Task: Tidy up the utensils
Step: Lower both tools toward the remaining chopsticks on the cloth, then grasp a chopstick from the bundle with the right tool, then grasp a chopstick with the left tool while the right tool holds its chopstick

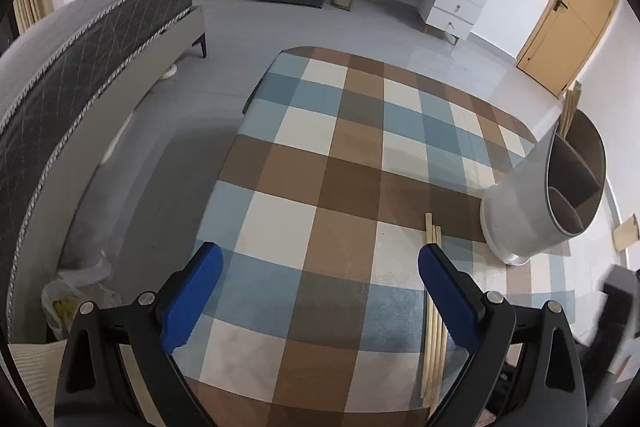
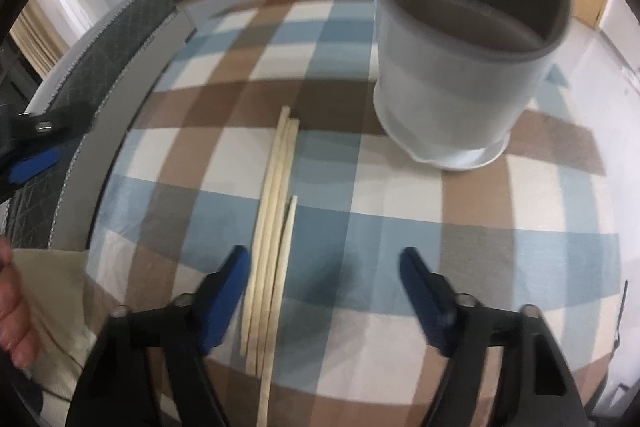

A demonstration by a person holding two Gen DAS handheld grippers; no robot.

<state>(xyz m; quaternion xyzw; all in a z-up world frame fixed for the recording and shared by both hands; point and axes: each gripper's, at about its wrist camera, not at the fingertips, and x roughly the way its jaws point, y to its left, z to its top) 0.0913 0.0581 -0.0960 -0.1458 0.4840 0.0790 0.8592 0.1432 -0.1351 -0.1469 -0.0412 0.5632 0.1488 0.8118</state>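
Here the chopsticks [image 2: 272, 247] lie lengthwise, near to far, on the tabletop [image 2: 400, 211], just inside the right gripper [image 2: 324, 263]'s left finger, its fingers parted, gripping nothing.

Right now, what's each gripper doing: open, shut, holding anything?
Left gripper: open, holding nothing; the chopsticks lie by its right finger.
Right gripper: open, nothing gripped; the chopsticks lie just inside its left finger.
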